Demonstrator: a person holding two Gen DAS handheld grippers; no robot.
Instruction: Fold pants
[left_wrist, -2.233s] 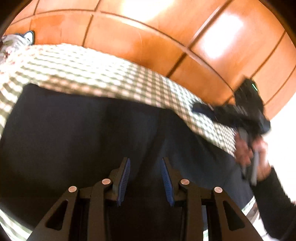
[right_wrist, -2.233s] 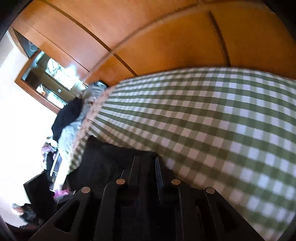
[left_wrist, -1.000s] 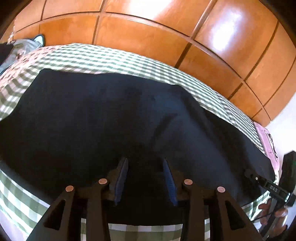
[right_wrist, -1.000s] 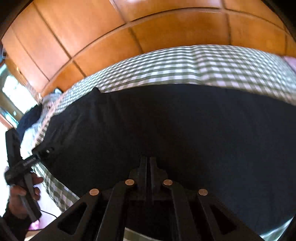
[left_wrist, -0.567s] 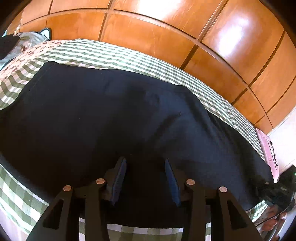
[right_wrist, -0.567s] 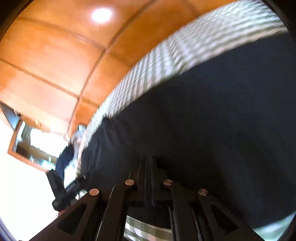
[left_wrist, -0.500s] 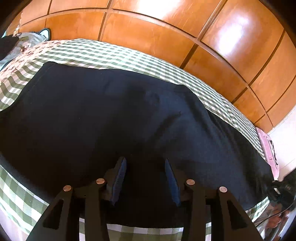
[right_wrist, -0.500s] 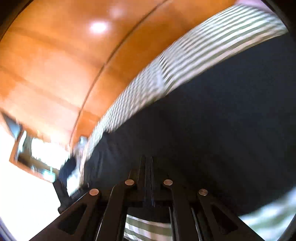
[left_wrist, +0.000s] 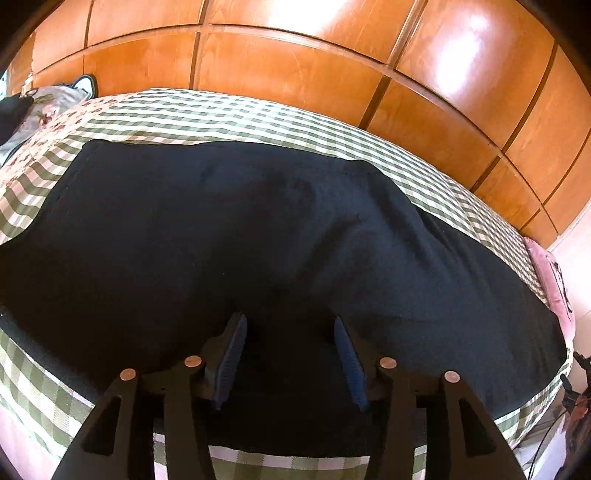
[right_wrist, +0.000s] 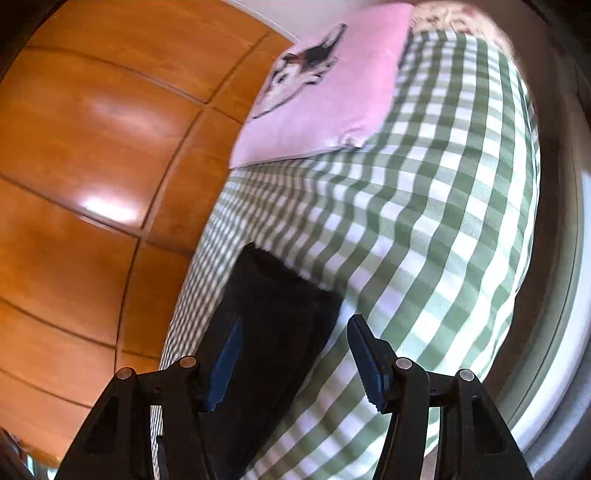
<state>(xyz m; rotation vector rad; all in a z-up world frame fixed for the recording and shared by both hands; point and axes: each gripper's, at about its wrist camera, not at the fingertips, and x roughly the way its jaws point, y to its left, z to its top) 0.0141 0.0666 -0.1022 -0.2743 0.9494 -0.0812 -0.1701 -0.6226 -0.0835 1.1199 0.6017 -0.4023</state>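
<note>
Dark navy pants (left_wrist: 258, 229) lie spread flat across a bed with a green-and-white checked cover (left_wrist: 236, 118). My left gripper (left_wrist: 290, 356) hovers over the near edge of the pants. Its jaws are opening, the blue pads (left_wrist: 229, 354) stand apart, and dark cloth lies below them without being pinched. In the right wrist view one end of the pants (right_wrist: 273, 314) rests on the checked cover (right_wrist: 424, 221). My right gripper (right_wrist: 295, 365) sits just above that end with its jaws opening. The left pad is over the cloth and the right pad over the cover.
Glossy wooden wardrobe panels (left_wrist: 295, 74) run behind the bed. A pink pillow with a dog picture (right_wrist: 325, 85) lies beyond the pants' end. A heap of clothes (left_wrist: 44, 107) sits at the far left of the bed. A hand and cable (left_wrist: 576, 402) show at the right edge.
My right gripper swung from the middle of the pants to their end near the pink pillow, rolling as it went, and its jaws went from shut to apart. The left jaws widened a little.
</note>
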